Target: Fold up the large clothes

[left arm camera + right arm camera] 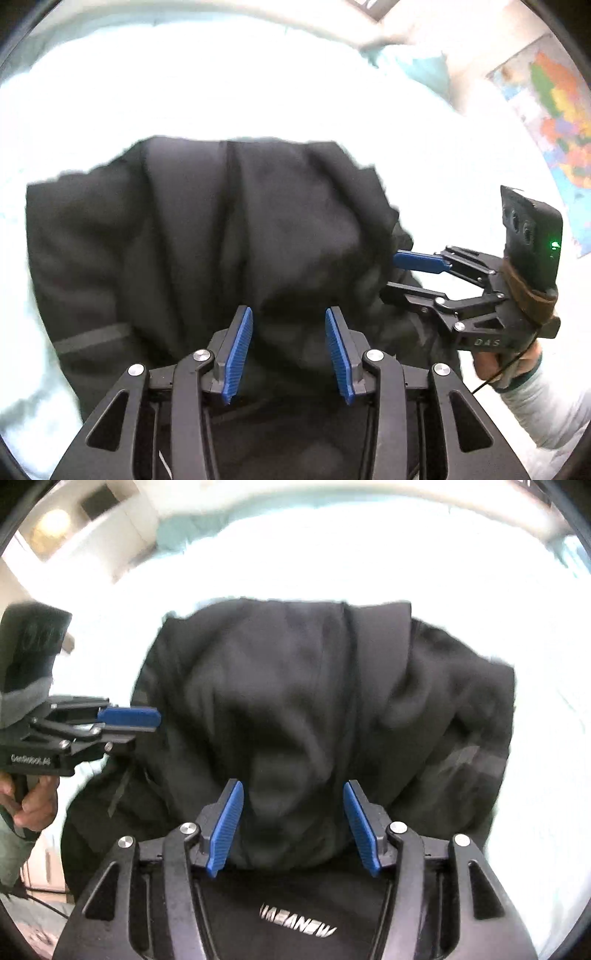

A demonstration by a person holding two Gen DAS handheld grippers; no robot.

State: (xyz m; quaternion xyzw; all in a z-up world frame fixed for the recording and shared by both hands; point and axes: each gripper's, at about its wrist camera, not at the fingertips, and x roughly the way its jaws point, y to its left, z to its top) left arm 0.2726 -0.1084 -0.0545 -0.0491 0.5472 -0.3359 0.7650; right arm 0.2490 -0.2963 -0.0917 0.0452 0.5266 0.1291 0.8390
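A large black garment (207,229) lies bunched on a white bed, with a grey strip on one sleeve; it also fills the right wrist view (314,709). My left gripper (289,350) is open, its blue pads apart over the garment's near edge, holding nothing. My right gripper (293,825) is open too, its pads spread over the near fold. Each gripper shows in the other's view, the right gripper (397,273) at the garment's right side and the left gripper (146,725) at its left side.
The white bed sheet (258,81) surrounds the garment on all sides. A coloured wall map (554,122) hangs at the right. A teal pillow (184,528) lies at the bed's far end.
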